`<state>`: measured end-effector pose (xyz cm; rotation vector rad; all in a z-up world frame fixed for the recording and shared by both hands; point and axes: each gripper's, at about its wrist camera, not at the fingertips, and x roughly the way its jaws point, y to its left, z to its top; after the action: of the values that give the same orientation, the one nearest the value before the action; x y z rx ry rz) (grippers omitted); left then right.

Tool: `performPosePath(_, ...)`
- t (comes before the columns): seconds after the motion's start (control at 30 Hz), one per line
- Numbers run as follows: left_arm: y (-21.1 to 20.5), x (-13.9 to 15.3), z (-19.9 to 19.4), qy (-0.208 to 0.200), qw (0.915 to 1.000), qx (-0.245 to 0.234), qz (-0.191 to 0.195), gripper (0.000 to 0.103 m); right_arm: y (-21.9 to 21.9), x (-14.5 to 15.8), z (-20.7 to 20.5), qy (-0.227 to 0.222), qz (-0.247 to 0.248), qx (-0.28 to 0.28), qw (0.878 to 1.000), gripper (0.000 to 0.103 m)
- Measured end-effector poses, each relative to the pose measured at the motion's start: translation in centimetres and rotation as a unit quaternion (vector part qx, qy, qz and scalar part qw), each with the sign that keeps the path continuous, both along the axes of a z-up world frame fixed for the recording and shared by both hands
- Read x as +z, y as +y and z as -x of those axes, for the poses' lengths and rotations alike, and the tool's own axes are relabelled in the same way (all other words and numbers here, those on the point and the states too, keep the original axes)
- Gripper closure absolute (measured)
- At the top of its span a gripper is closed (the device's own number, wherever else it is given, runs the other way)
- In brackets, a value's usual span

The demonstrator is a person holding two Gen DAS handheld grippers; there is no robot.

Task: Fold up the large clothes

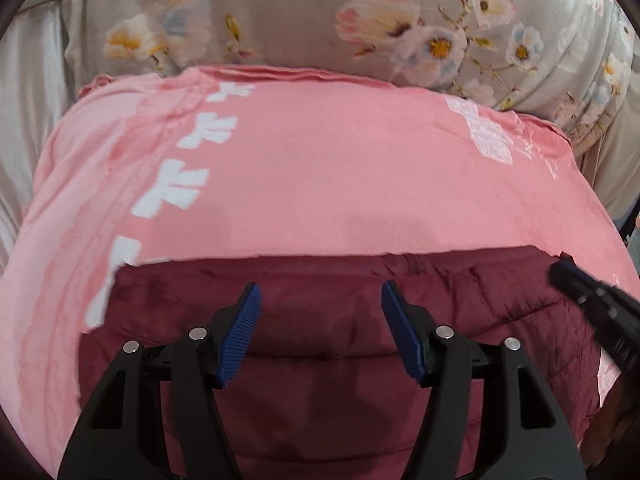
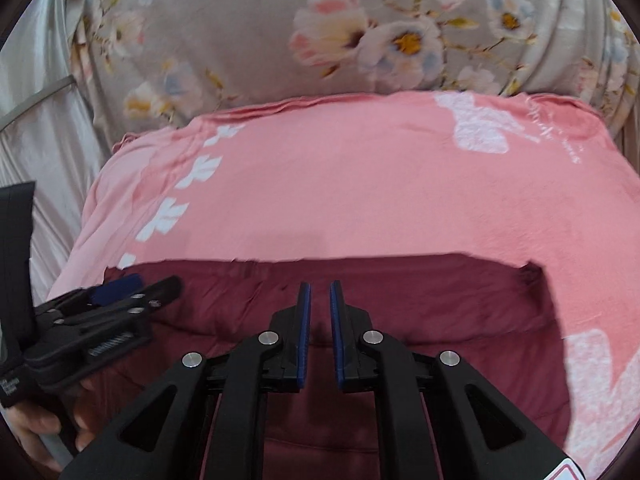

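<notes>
Your left gripper (image 1: 320, 292) spreads its jaws wide over the maroon garment (image 1: 320, 380) on the pink blanket (image 1: 320, 168) — your right gripper (image 2: 319, 290) keeps a narrow gap, gripping nothing.

The maroon padded garment (image 1: 320, 360) runs off the bottom edge of the left wrist view, its near part hidden behind the left gripper (image 1: 320, 332). The right gripper (image 1: 592, 300) is cut off at the right edge, jaw state indeterminable there. Small script on the pink blanket (image 2: 560, 140), upper right, is illegible.
</notes>
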<state>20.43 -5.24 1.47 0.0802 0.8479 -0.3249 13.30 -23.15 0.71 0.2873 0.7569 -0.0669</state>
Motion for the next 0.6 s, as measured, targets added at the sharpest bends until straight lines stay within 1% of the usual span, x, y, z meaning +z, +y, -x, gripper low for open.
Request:
performPosePath(0.07,-0.7,-1.4,-0.2,0.017,0.9998,0.003,0.005,0.043,0.7,-1.0,-0.4,0.008,0.001,0.003,1.000,0.096)
performPosePath(0.1,-0.8,-2.0,-0.3,0.021,0.9998,0.007,0.003,0.043,1.0,-1.6,-0.7,0.014,0.011,0.001,1.000,0.096)
performPosePath(0.2,-1.0,-3.0,-0.4,0.021,0.9997,0.015,-0.003,0.044,0.9,-3.0,-1.1,0.026,0.009,-0.002,1.000,0.098)
performPosePath(0.33,-0.8,-3.7,-0.4,0.021,0.9996,0.020,0.000,0.043,0.9,-4.2,-1.5,0.033,0.002,-0.005,0.999,0.101)
performPosePath(0.47,-1.0,-4.3,-0.3,0.014,0.9996,0.022,-0.009,0.043,1.1,-5.0,-1.8,0.041,0.002,-0.003,0.999,0.103)
performPosePath(0.6,-1.2,-4.7,-0.3,0.011,0.9996,0.022,-0.013,0.043,1.2,-5.8,-2.0,0.043,0.004,-0.003,0.999,0.103)
